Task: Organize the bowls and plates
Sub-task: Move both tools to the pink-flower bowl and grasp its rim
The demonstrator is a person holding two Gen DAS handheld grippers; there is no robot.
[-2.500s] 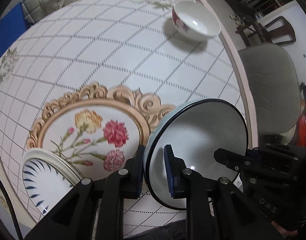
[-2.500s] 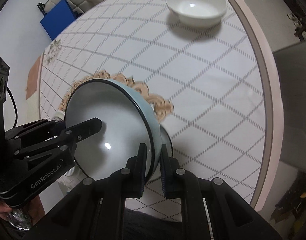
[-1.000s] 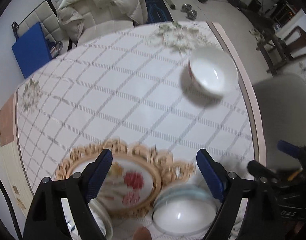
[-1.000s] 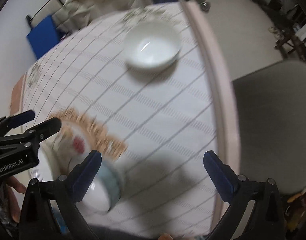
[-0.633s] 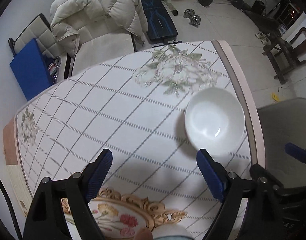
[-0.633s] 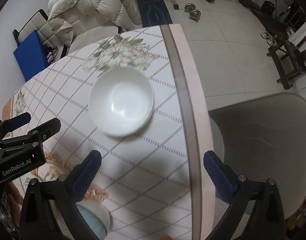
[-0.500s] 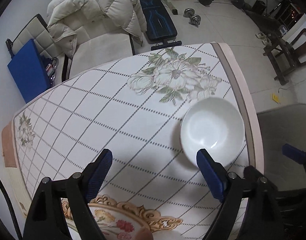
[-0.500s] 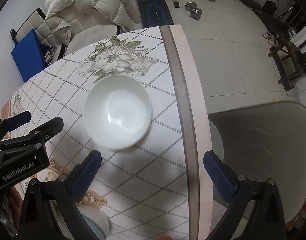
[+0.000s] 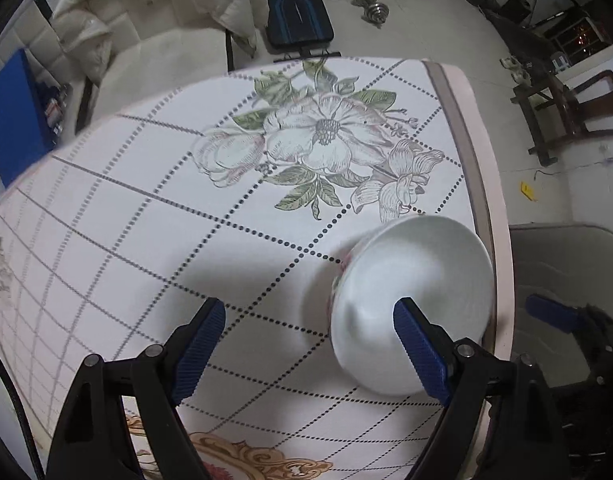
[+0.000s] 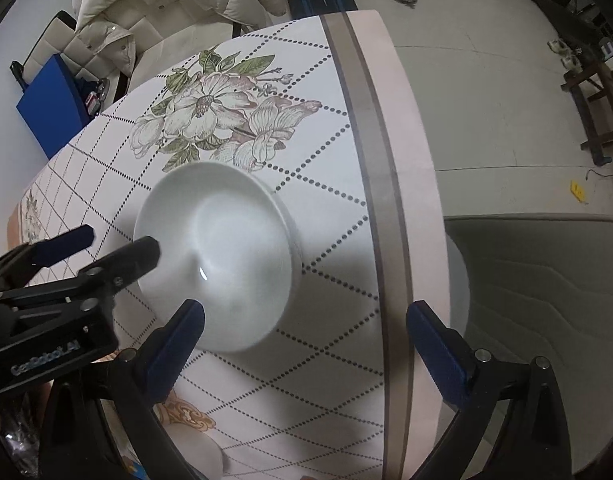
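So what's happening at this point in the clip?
A person holding a gripper in each hand is closing in on a white bowl that sits near the edge of the patterned table. Both the left gripper and the right gripper have their jaws open and hold nothing. In each wrist view one blue-padded finger overlaps the bowl, one from either side, but neither gripper has closed on it. A grey chair seat stands just past the table edge.
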